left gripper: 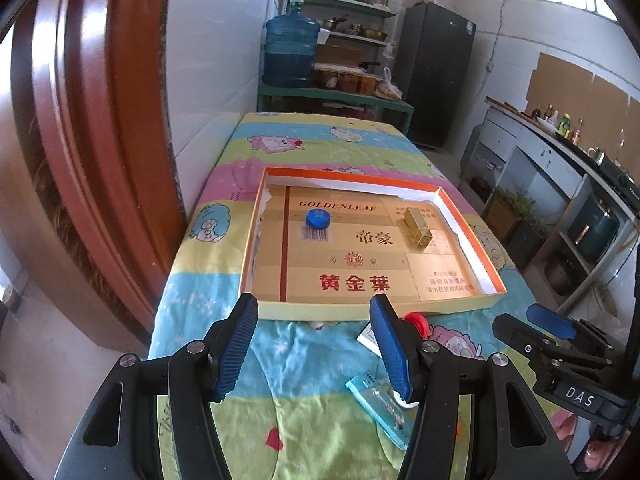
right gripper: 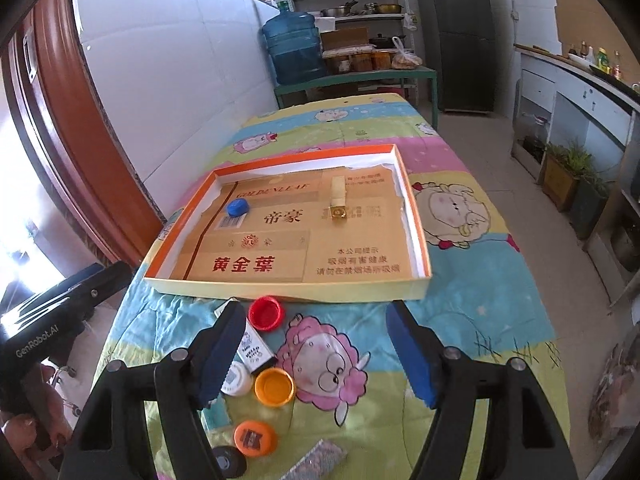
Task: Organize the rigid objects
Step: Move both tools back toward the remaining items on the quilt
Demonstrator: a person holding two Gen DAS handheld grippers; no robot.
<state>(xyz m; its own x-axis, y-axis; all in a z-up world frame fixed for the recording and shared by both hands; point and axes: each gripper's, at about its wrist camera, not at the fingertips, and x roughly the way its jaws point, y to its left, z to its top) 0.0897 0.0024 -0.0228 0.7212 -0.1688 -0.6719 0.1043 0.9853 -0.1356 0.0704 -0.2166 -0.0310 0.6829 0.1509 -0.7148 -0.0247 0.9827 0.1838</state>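
Our left gripper [left gripper: 314, 306] and right gripper [right gripper: 316, 314] both hover spread wide, holding nothing. Inside the shallow orange-rimmed box [right gripper: 416, 216]: a blue cap [right gripper: 237, 207] left, a gold block [right gripper: 338, 200] right. Before its near wall lie red cap [right gripper: 266, 312], white cap [right gripper: 237, 378], orange cap [right gripper: 274, 386].

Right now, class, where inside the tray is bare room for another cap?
The tray is bare along its near half, and between the blue cap and gold block. Crowded: the cloth beside the red cap and orange cap.
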